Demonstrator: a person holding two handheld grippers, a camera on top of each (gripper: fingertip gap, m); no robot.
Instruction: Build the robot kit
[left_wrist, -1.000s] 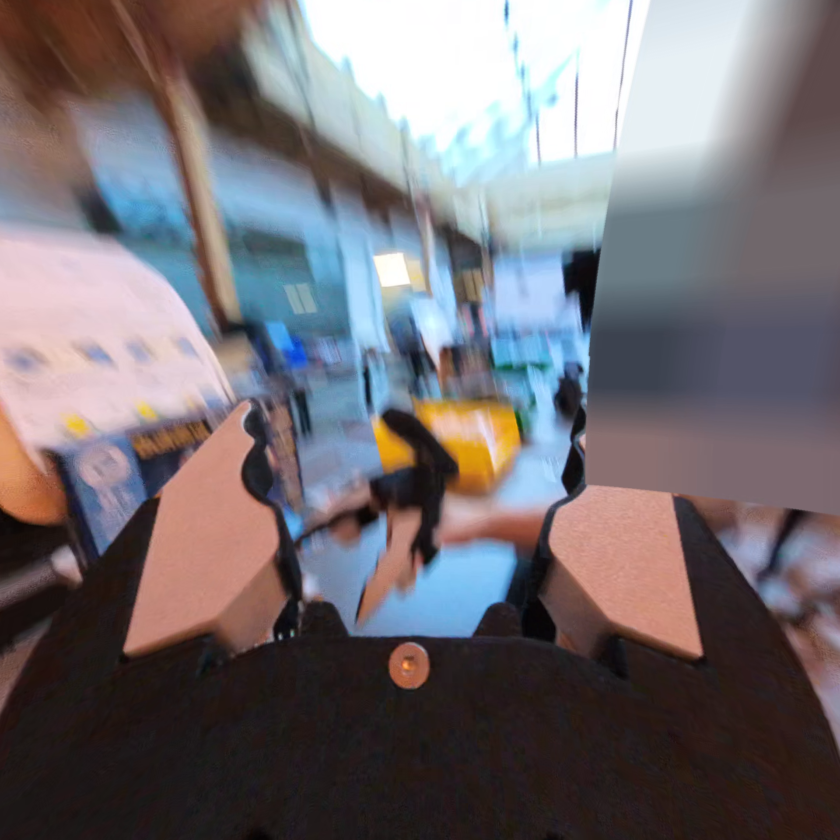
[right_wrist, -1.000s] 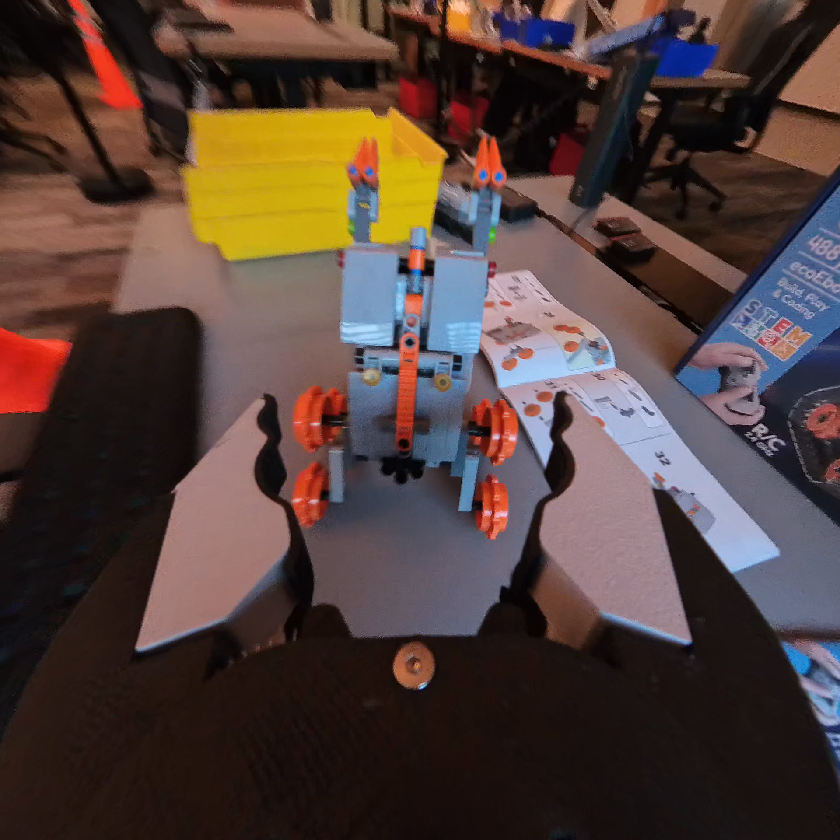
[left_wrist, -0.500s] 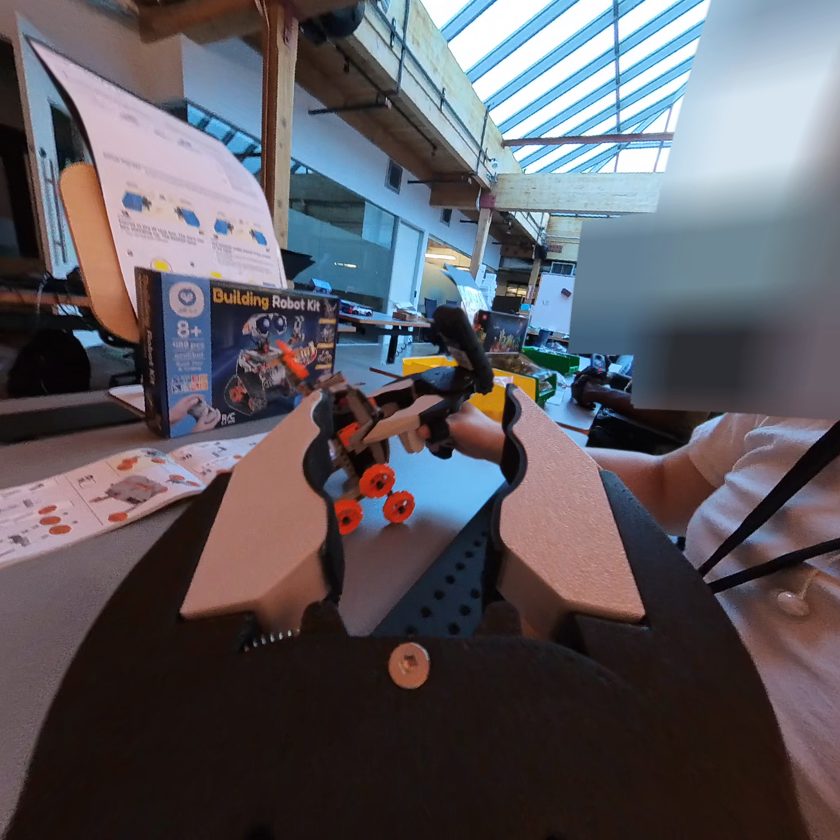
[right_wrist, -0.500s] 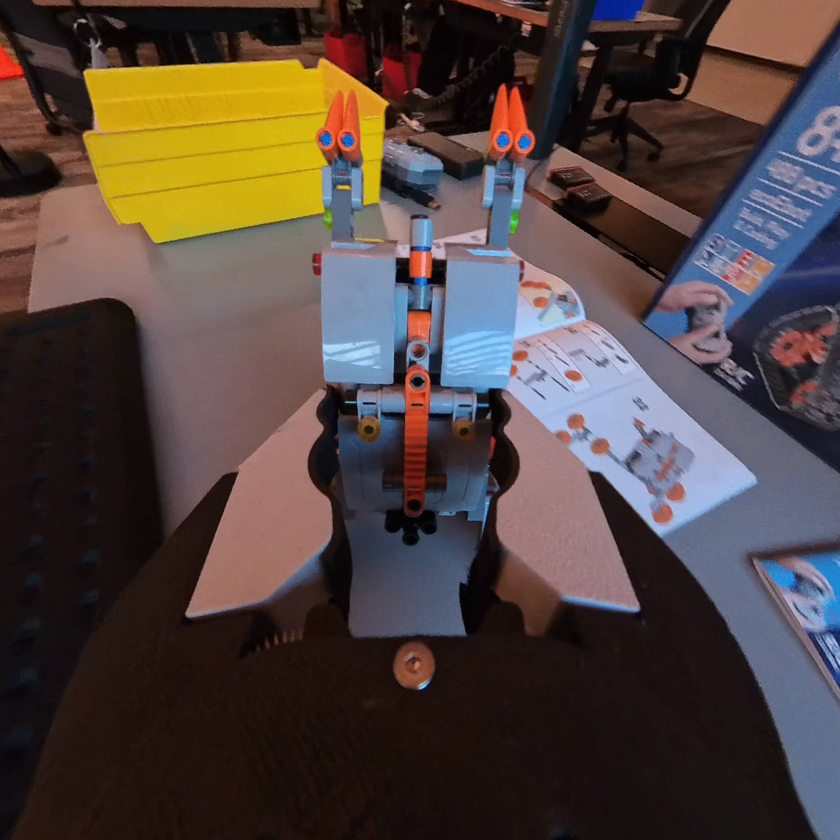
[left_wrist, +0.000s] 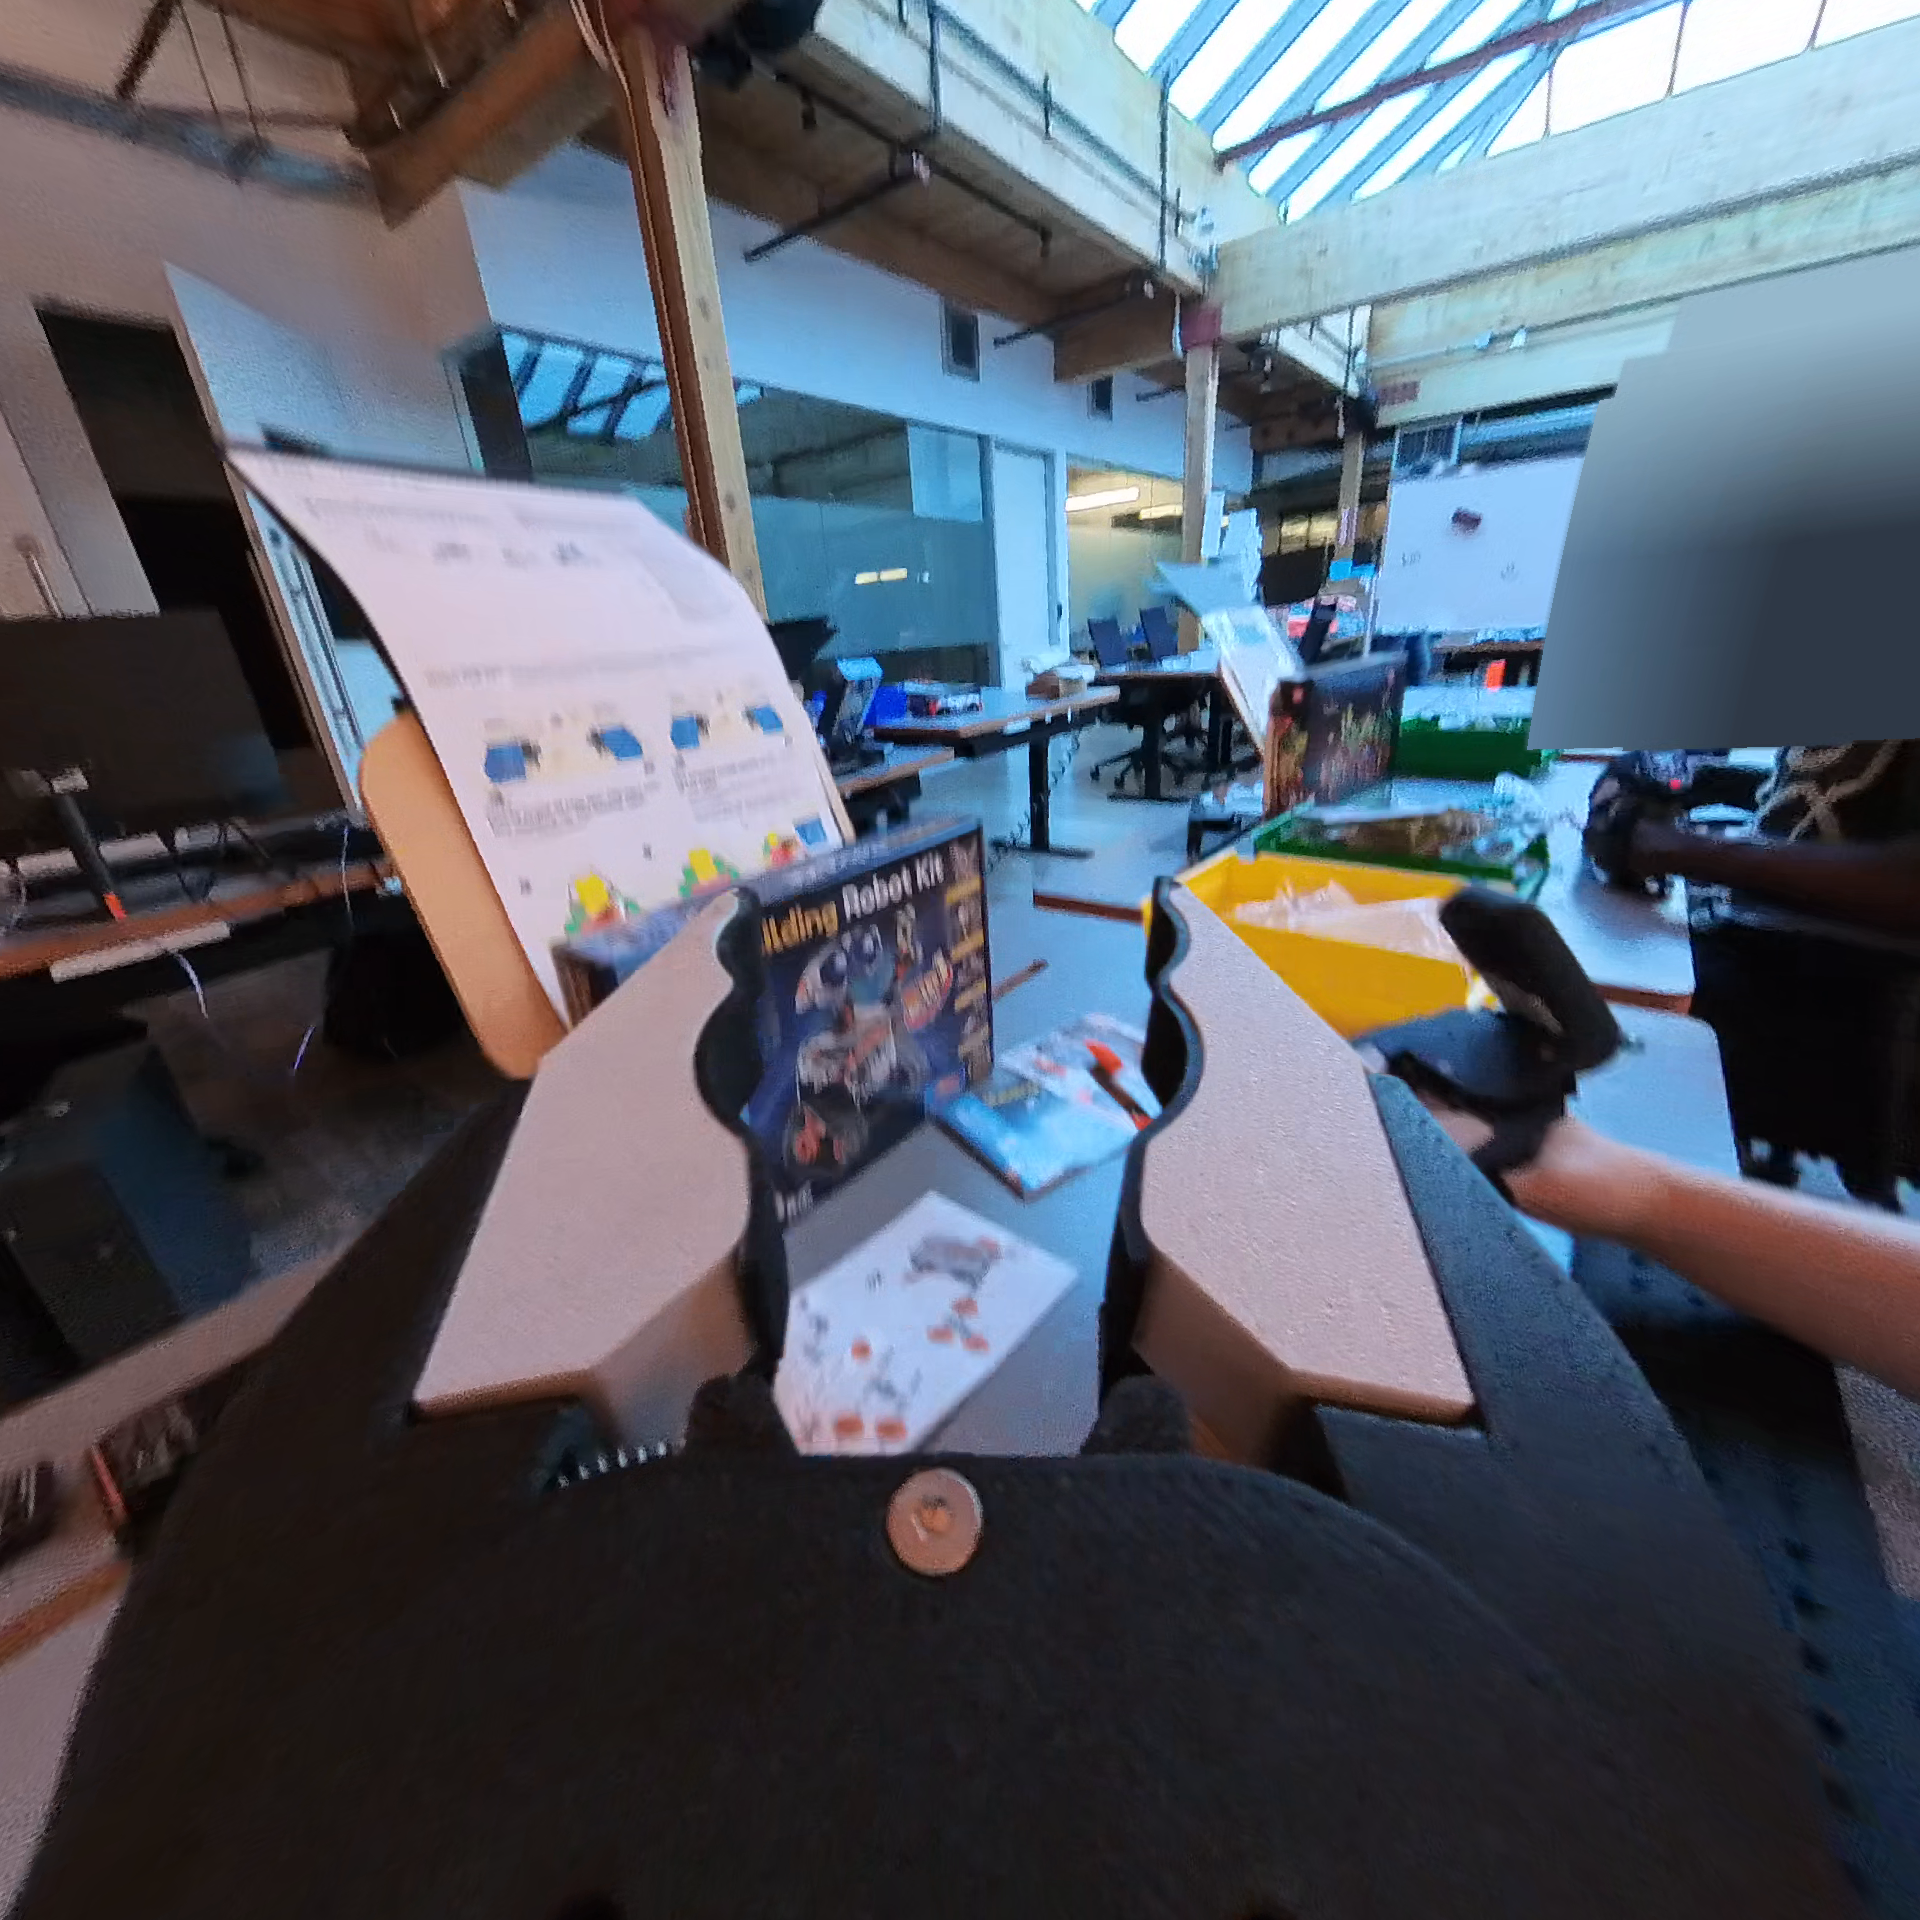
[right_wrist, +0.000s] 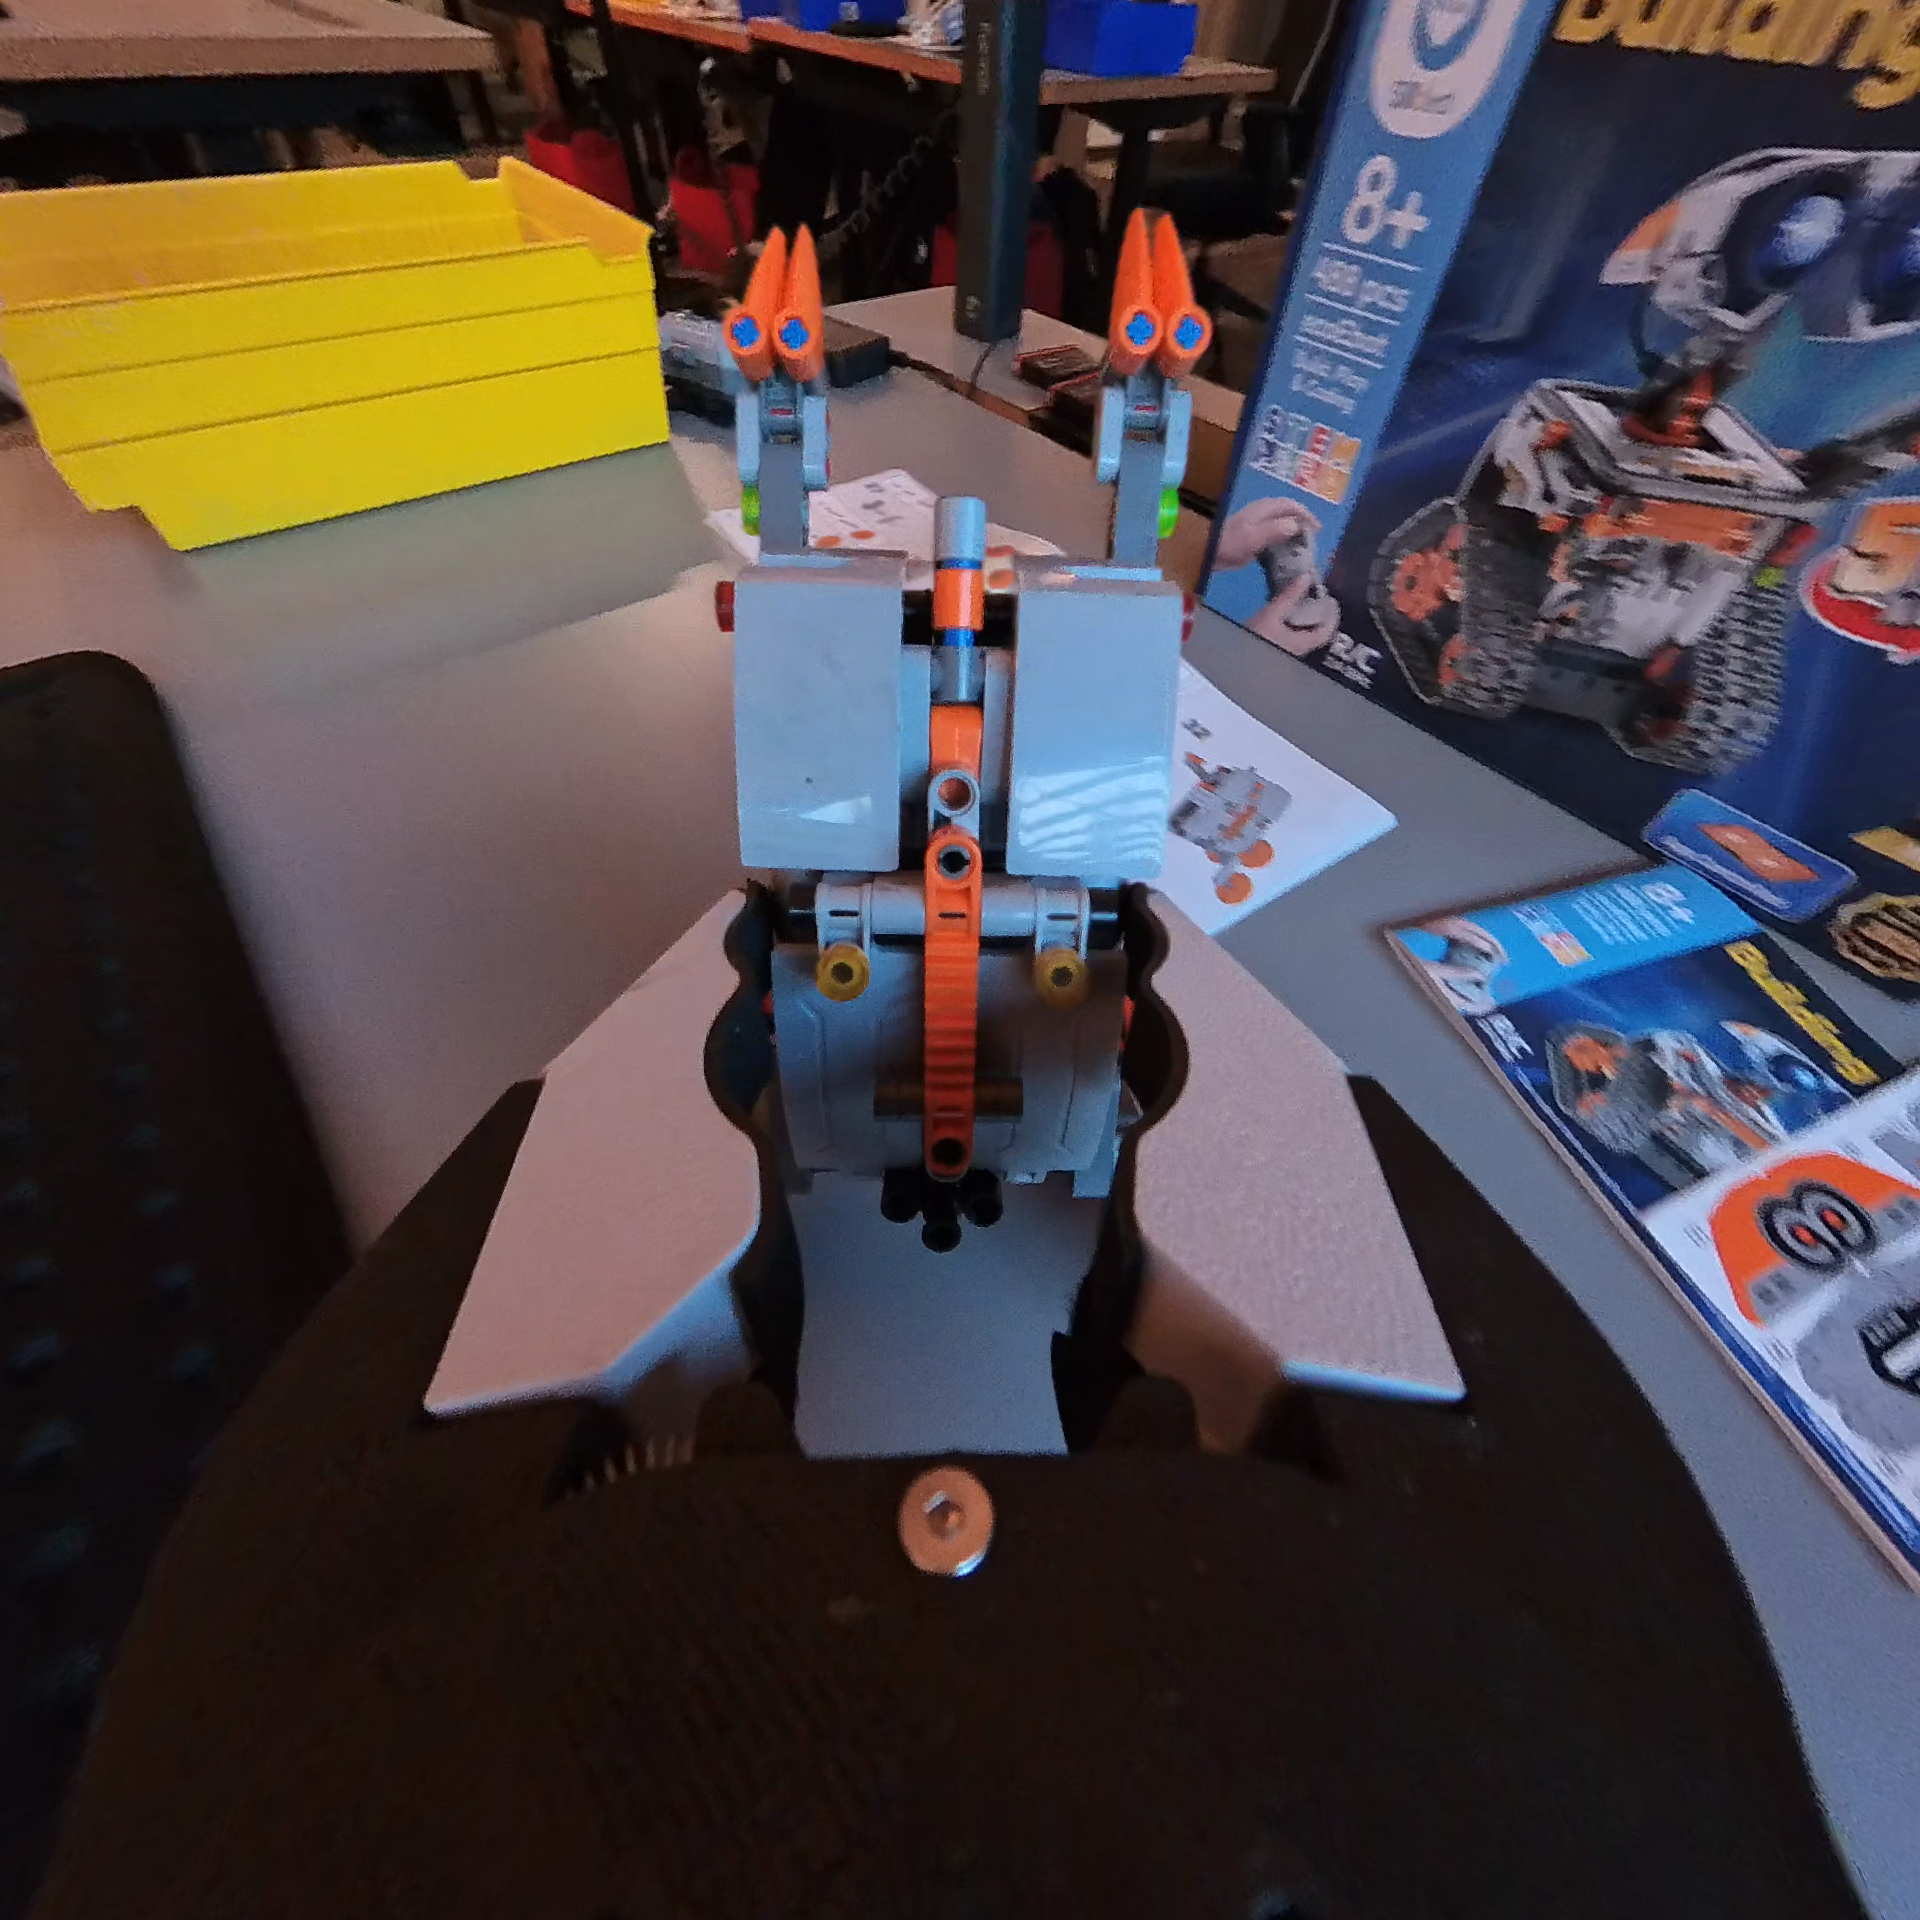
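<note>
From the left wrist view, the left gripper (left_wrist: 951, 997) hung above the grey table (left_wrist: 1060, 1361) with its jaws parted and nothing between them; past them stood a dark blue kit box (left_wrist: 883, 997), with an open white instruction sheet (left_wrist: 914, 1320) lying below. From the right wrist view, the right gripper (right_wrist: 940, 997) was clamped on the lower body of a grey and orange brick-built robot model (right_wrist: 951, 790), which stood upright between its fingers (right_wrist: 623, 1174), orange claws topmost. A yellow plastic bin (right_wrist: 332, 353) sat well behind to the left.
</note>
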